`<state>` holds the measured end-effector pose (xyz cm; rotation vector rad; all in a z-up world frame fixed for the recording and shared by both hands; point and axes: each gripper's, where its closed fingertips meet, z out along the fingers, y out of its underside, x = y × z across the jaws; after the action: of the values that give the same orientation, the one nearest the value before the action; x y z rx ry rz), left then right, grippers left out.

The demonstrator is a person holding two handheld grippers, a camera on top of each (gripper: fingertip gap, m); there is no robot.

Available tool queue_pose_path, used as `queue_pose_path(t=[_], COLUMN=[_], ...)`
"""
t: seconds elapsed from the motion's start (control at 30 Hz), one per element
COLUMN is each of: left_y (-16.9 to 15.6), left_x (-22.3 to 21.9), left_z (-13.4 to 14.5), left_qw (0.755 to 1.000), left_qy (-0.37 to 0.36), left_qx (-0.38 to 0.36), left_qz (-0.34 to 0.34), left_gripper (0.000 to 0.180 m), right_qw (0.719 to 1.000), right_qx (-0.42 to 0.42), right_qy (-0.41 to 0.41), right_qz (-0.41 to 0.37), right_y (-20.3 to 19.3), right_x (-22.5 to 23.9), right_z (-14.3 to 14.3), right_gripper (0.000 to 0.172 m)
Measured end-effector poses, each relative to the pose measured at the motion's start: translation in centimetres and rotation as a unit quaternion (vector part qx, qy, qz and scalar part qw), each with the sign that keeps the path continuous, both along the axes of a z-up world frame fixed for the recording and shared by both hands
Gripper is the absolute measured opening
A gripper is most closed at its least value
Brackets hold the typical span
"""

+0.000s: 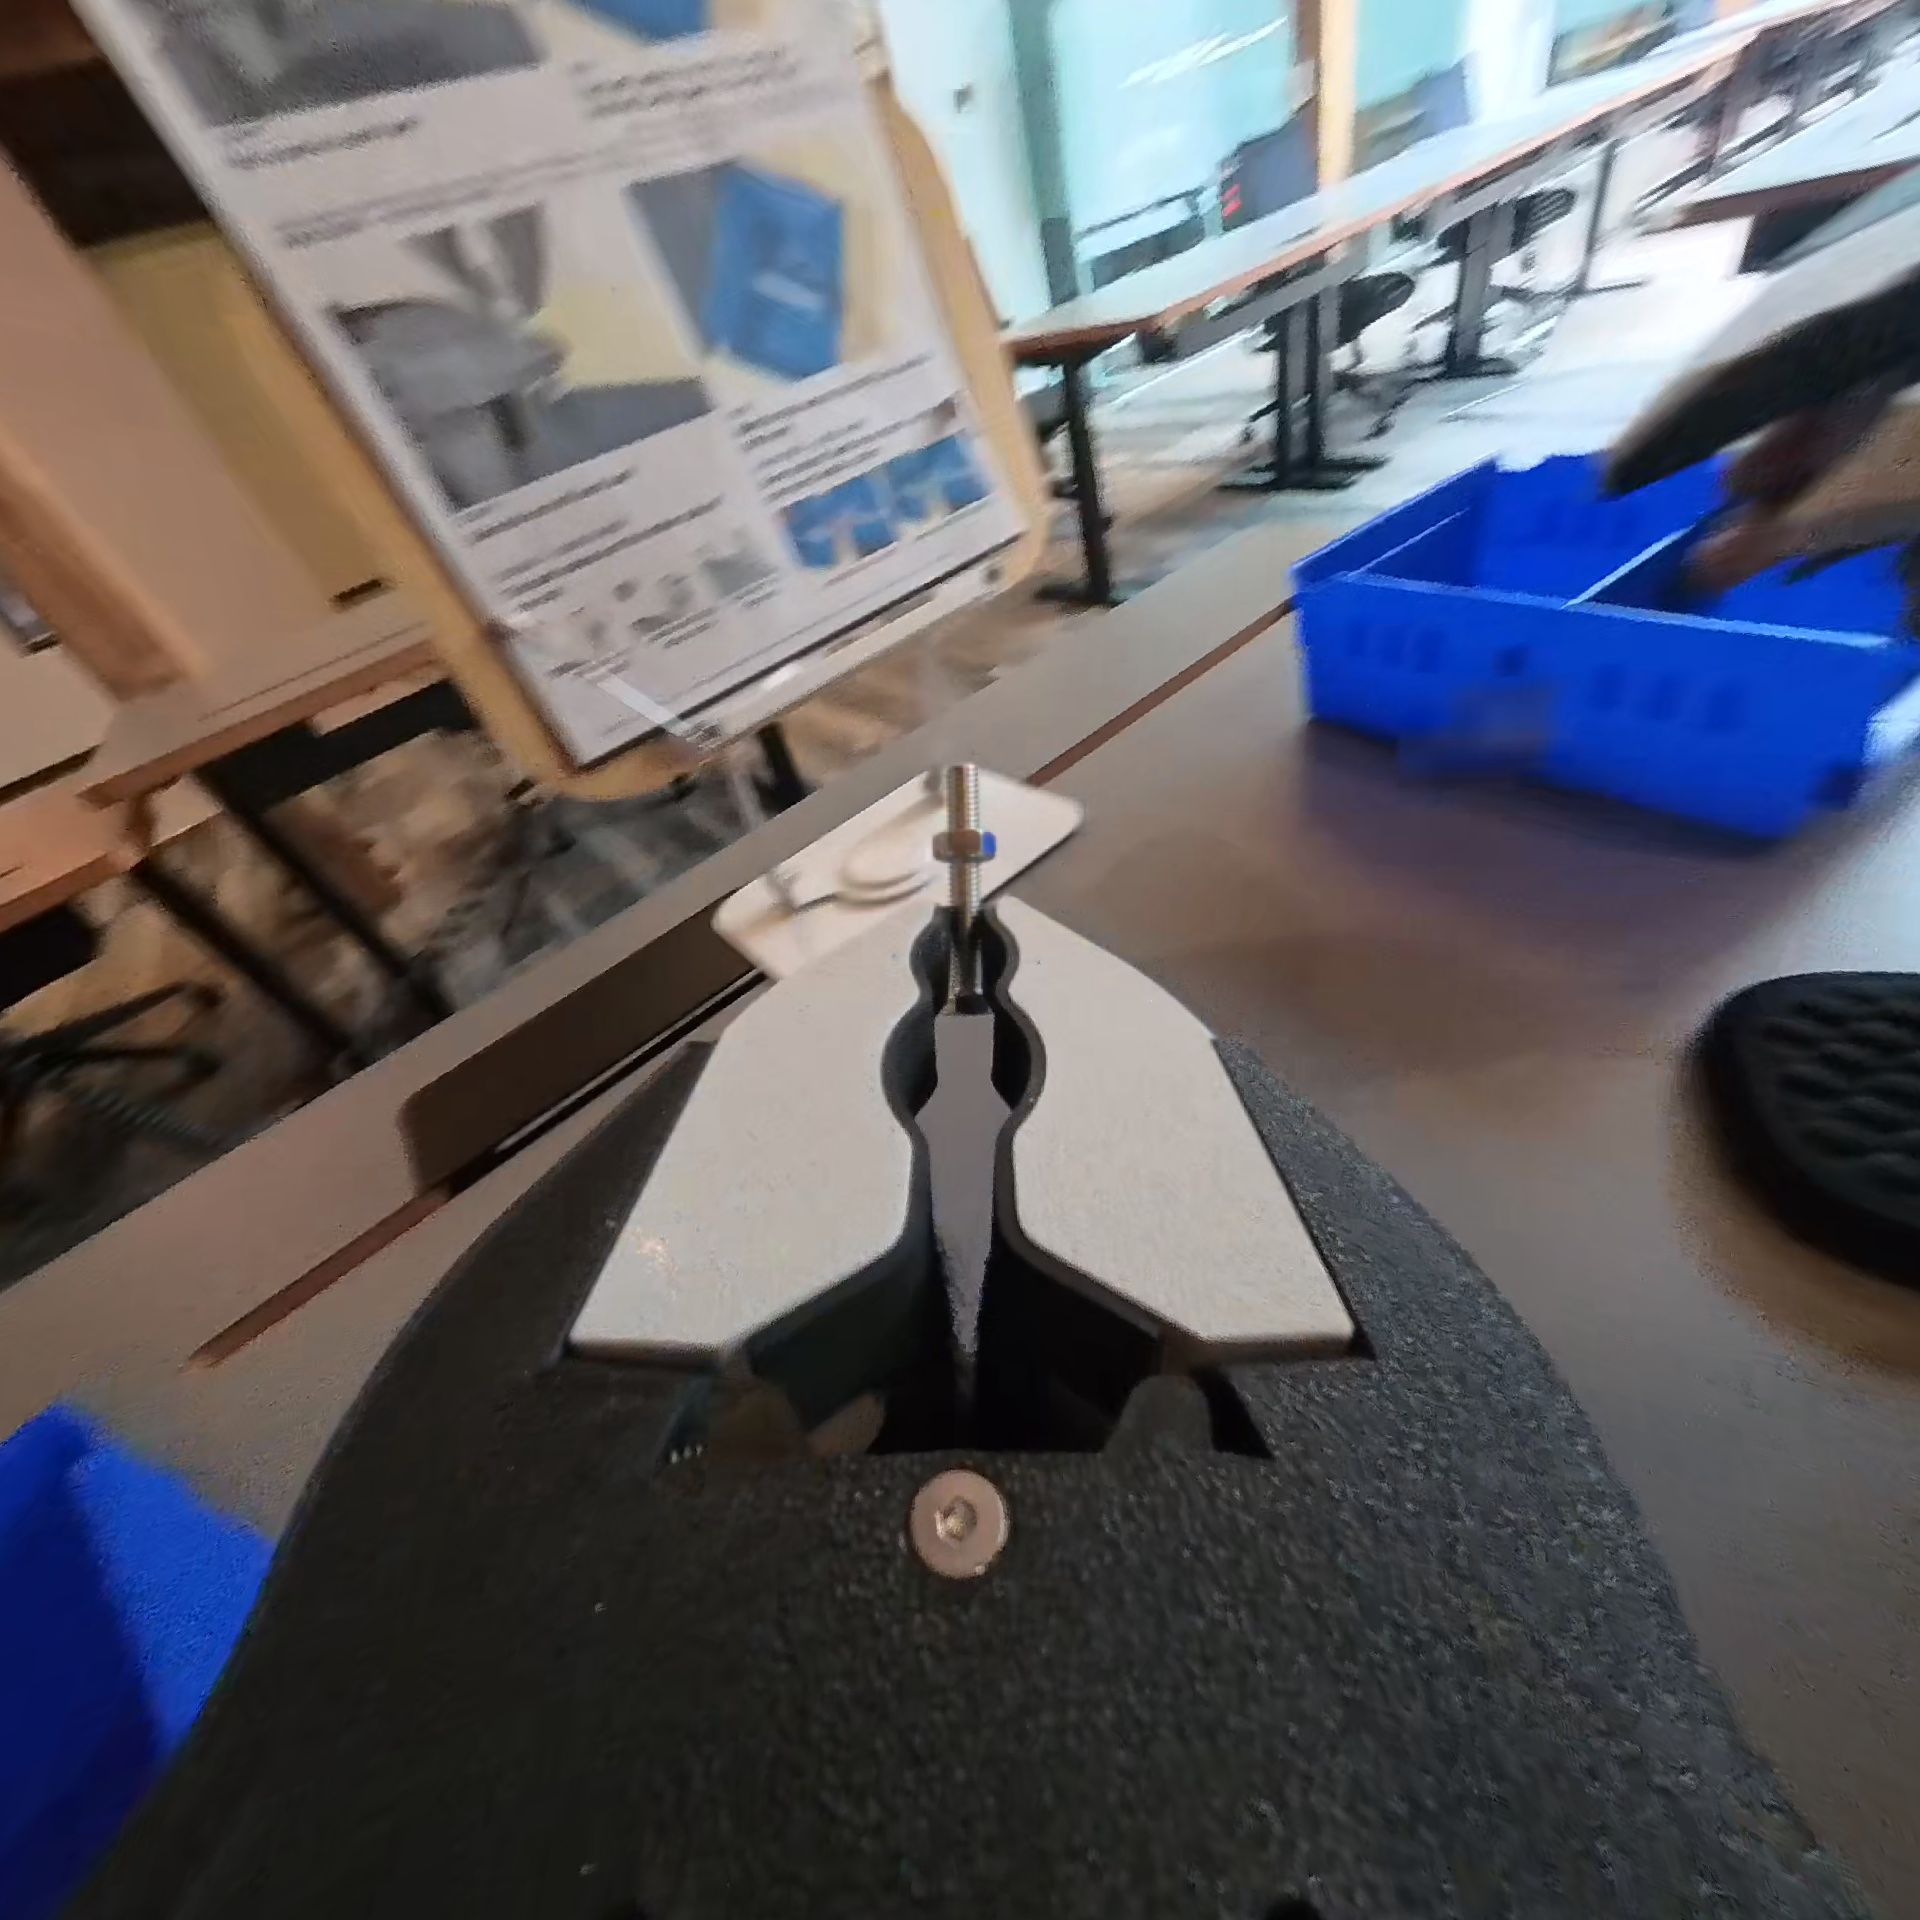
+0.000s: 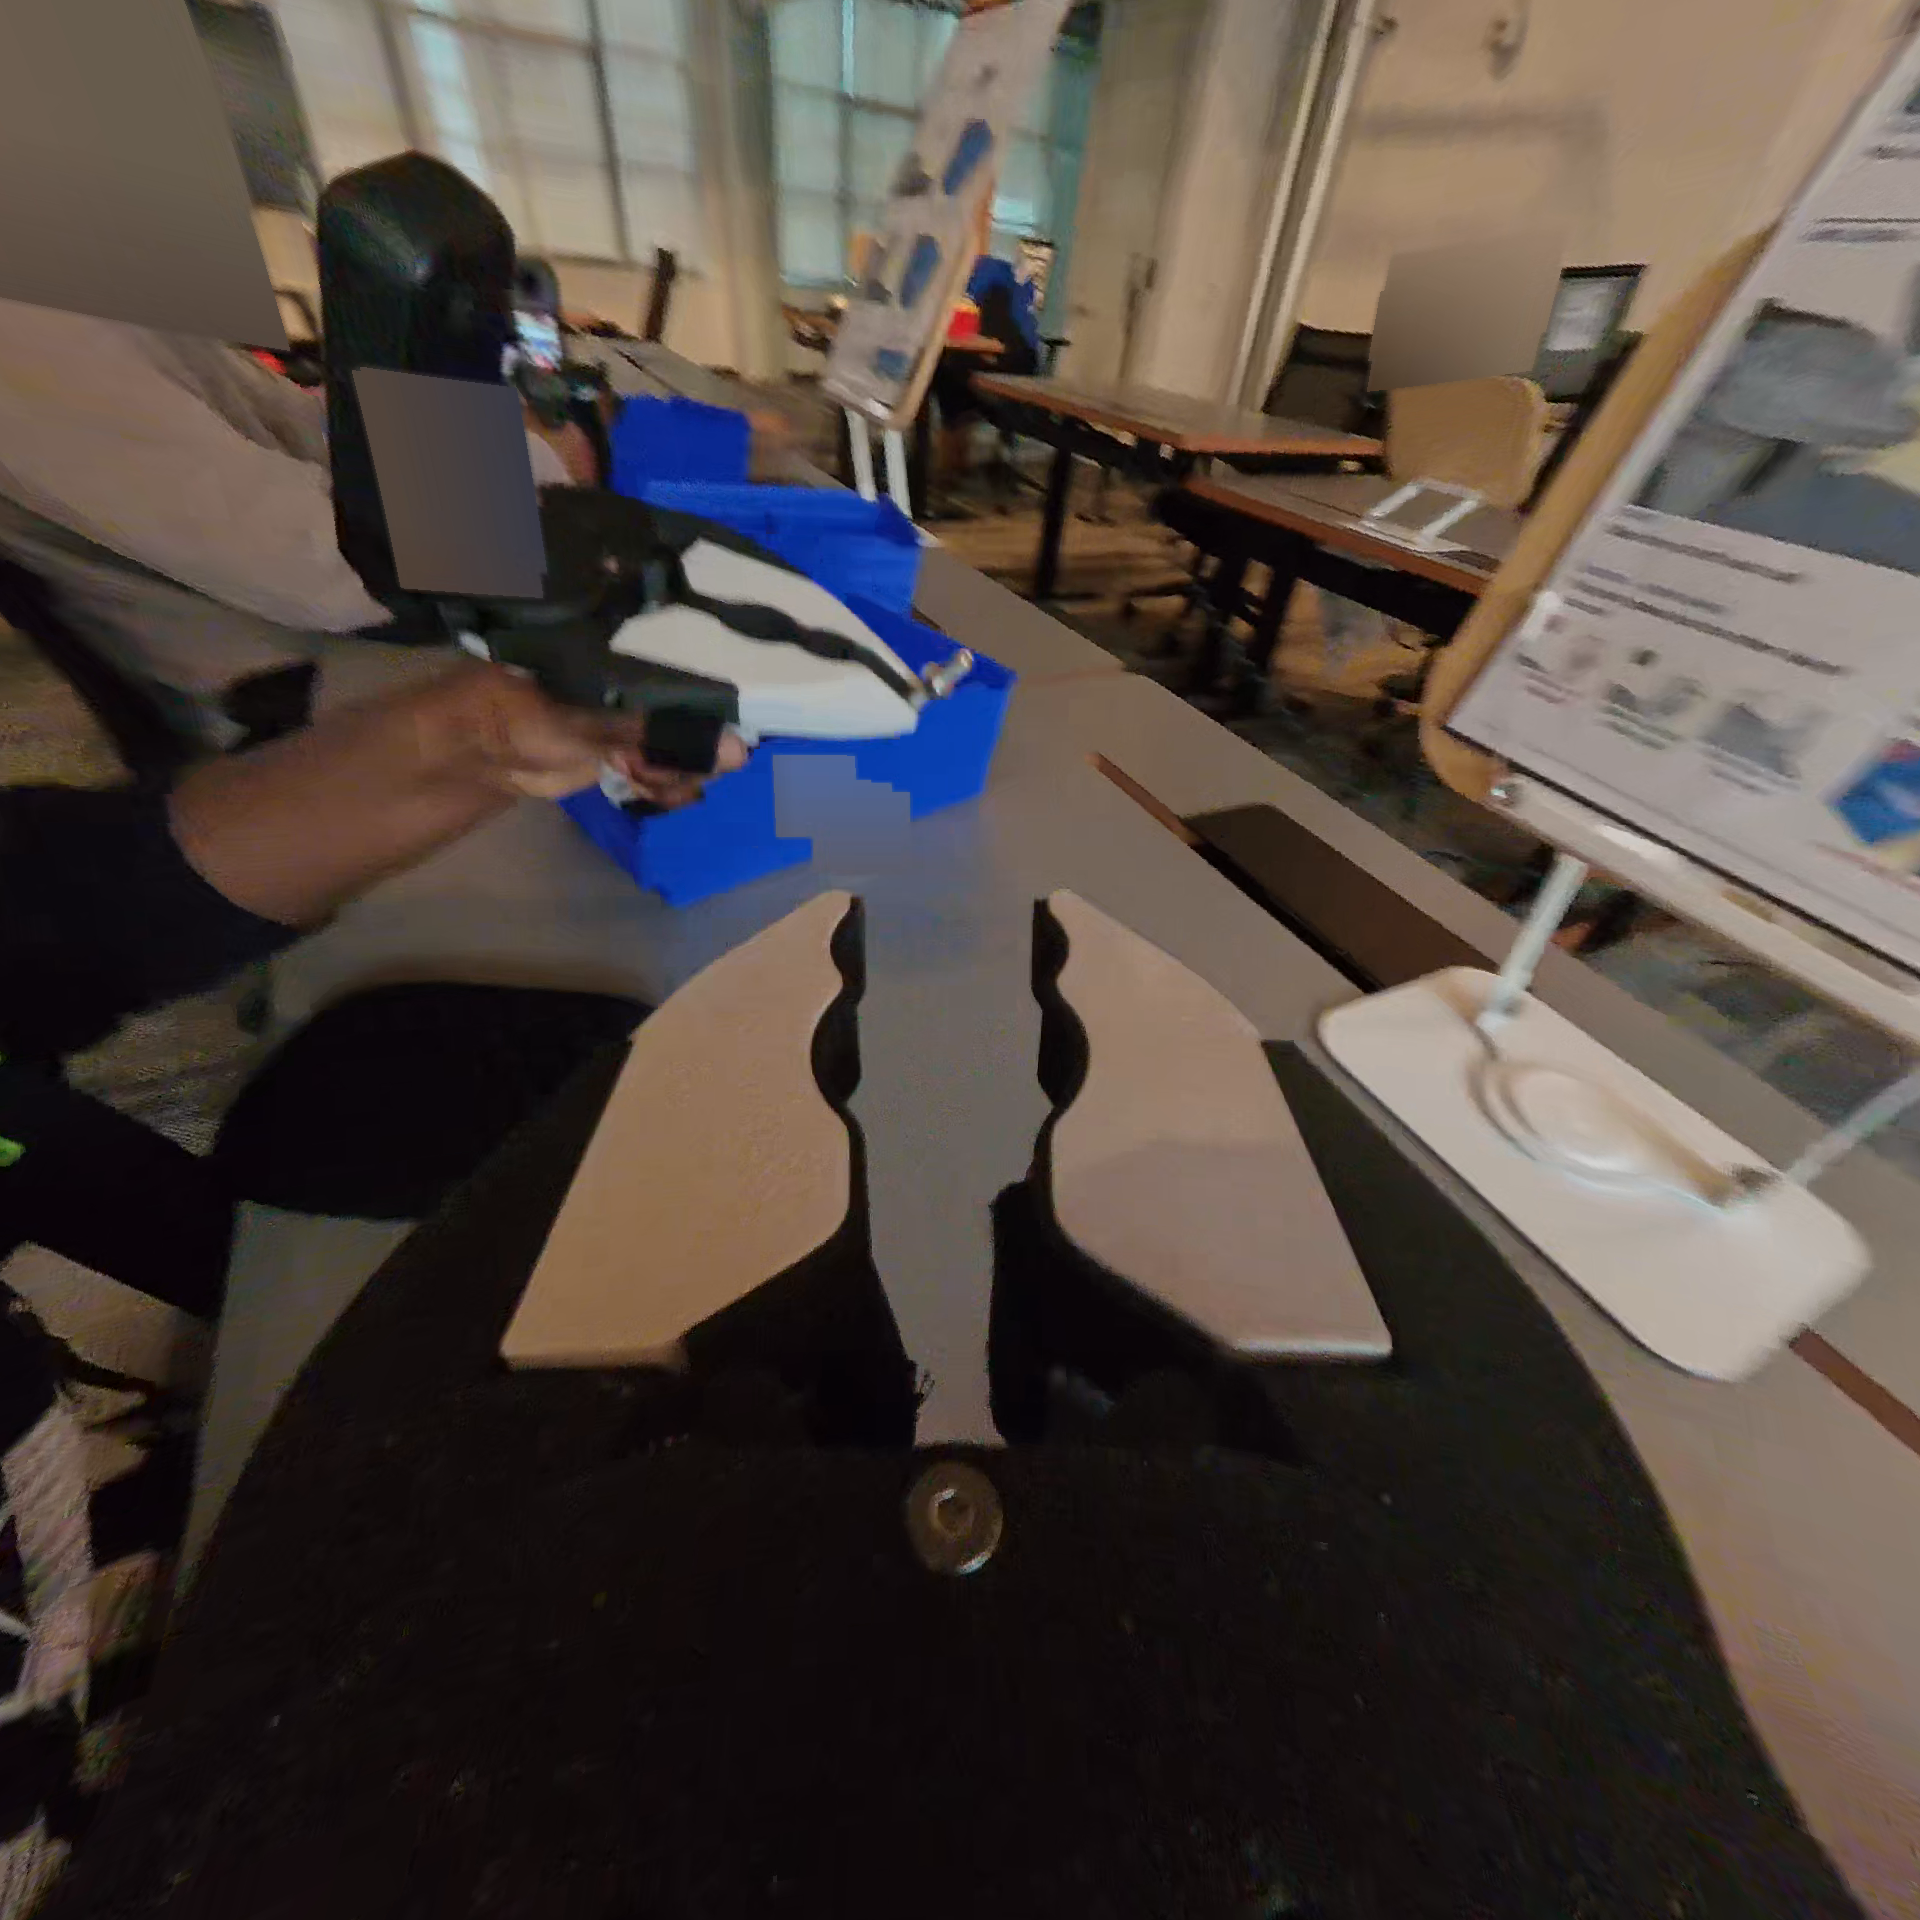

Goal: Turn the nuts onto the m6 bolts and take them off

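Counter (image 2: 1039, 748): grey flat top with a dark slot near its far edge; carries everything below.

Blue plastic compartment bin (image 1: 1558, 665): stands toward the far right of the counter in the left wrist view; a second blue bin (image 2: 831, 769) sits under the left claw in the right wrist view.

White flat stand base (image 2: 1621, 1226): at the counter's far edge, holding an angled printed sheet.

Left claw (image 1: 964, 951): fingers clamped together on the head end of a silver threaded steel bolt (image 1: 961, 894), shank pointing forward, held above the counter.

Right claw (image 2: 948, 914): fingers apart, nothing between them, only bare counter beyond.

Small silver hex nut (image 1: 961, 844): seated partway along the bolt's thread.

Step, as judged: nut is on; removal pending. Next move calls for the right claw to close on the nut's flats and turn it off toward the free end.
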<state>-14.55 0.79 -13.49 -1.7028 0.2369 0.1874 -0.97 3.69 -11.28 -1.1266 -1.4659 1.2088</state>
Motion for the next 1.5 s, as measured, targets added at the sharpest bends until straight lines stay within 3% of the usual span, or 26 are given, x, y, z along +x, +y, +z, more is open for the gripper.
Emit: queue_pose_path(t=[0.2, 0.5, 0.77, 0.87, 0.97, 1.2, 1.5], left_y=[0.5, 0.6, 0.7, 0.8, 0.9, 1.0, 1.0], left_x=[6.7, 9.9, 11.1, 11.6, 12.4, 14.4, 15.0], left_z=[0.5, -0.1, -1.1, -2.2, -4.0, -5.6, -6.3], left_qw=[0.996, 0.99, 0.985, 0.98, 0.974, 0.959, 0.952], left_qy=[-0.004, -0.007, -0.013, -0.015, -0.012, -0.036, -0.061], left_qx=[0.022, 0.021, 0.016, 0.013, 0.001, 0.001, -0.006], left_qz=[-0.092, -0.14, -0.169, -0.196, -0.227, -0.28, -0.301], left_gripper=[0.005, 0.005, 0.006, 0.026, 0.031, 0.023, 0.004], right_qw=[0.995, 0.966, 0.981, 0.988, 0.989, 0.981, 0.975], right_qx=[-0.085, -0.215, -0.139, -0.083, -0.034, 0.037, 0.05], right_qy=[0.006, -0.003, -0.028, -0.044, -0.074, -0.138, -0.162], right_qz=[0.057, 0.142, 0.132, 0.125, 0.122, 0.13, 0.142], right_y=[-1.1, -1.9, -2.3, -2.6, -3.2, -4.7, -5.1], right_x=[-2.9, -3.2, -2.7, -2.2, -1.6, -1.3, -0.9], right_z=[-0.3, -0.7, -1.5, -1.5, -1.8, -3.3, -3.8], right_gripper=[0.03, 0.015, 0.005, 0.004, 0.005, 0.005, 0.004])
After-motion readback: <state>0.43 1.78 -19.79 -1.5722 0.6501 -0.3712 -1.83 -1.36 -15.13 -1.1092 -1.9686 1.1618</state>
